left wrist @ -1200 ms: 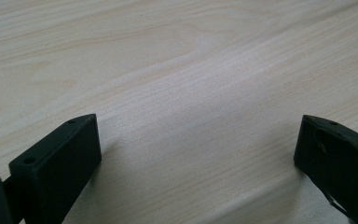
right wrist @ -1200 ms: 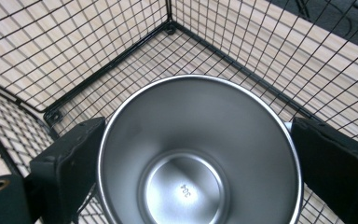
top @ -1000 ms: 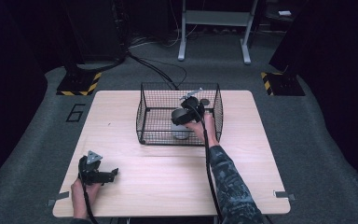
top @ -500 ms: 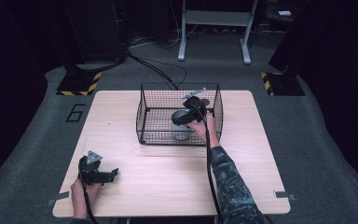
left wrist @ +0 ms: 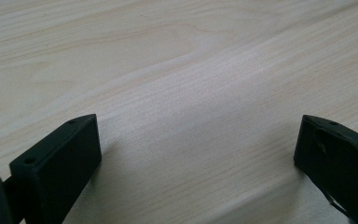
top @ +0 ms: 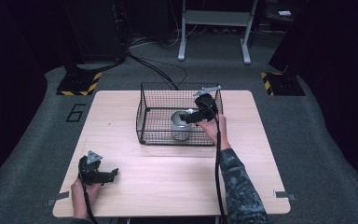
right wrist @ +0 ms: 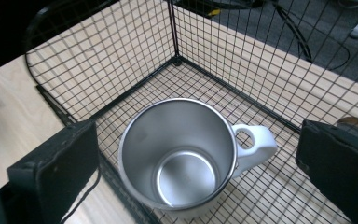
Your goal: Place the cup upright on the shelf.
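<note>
I am resting my left gripper (top: 113, 172) on the desk (top: 168, 177), well apart from the basket (top: 144, 114), its jaws spread wide over bare wood. I am holding my right gripper (right wrist: 196, 154) just above the mug (right wrist: 179, 154), which is standing upright inside the basket near its front wall, handle pointing toward my right jaw. These jaws are also spread, gripping nothing. Coming down off-centre, I am risking one jaw striking the rim or the handle and tipping the mug, or snagging the wire.
</note>
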